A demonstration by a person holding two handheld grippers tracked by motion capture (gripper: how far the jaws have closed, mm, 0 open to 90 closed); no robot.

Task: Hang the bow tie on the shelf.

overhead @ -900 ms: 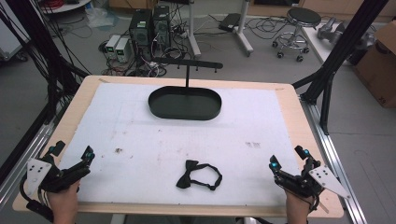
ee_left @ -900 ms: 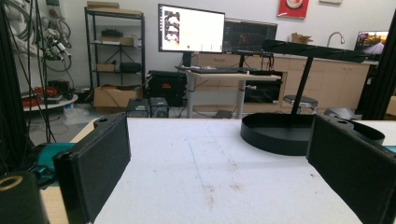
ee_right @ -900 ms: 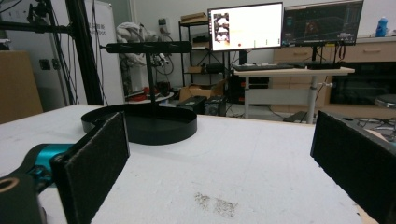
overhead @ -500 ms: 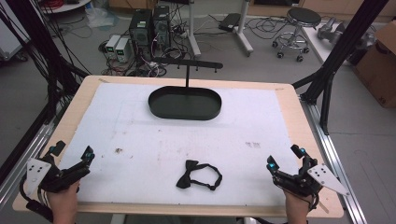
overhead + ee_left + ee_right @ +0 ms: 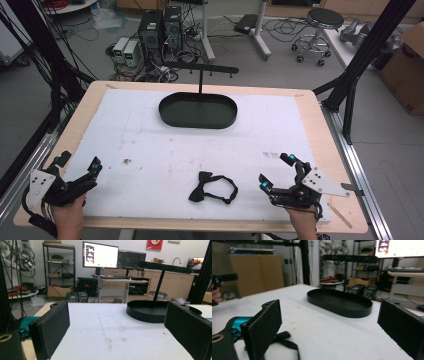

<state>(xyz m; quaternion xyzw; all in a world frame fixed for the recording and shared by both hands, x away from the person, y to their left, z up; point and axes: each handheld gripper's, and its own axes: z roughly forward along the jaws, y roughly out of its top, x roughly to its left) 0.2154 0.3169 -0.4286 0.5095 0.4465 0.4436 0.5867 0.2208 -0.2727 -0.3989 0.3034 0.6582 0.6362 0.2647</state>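
Grippers sat at the near edge of the table, one in each of the person's hands; the right gripper [image 5: 276, 172] had its jaws spread wide with nothing between them, angled toward the middle of the white mat [image 5: 150, 150]; the left gripper [image 5: 78, 162] was likewise spread and empty, near the left edge; between them, closer to the right gripper, a black bow tie [image 5: 212, 187] lay flat on the mat, its knotted bow at the left and its thin strap looped out to the right; farther off, near the far edge, stood a black oval tray [image 5: 197, 111] with an upright post and crossbar [image 5: 201, 68]; the bow tie looked light, soft and limp, likely to sag and dangle when lifted, so the firm central knot seemed the surest place to pinch, the strap being thin and floppy.
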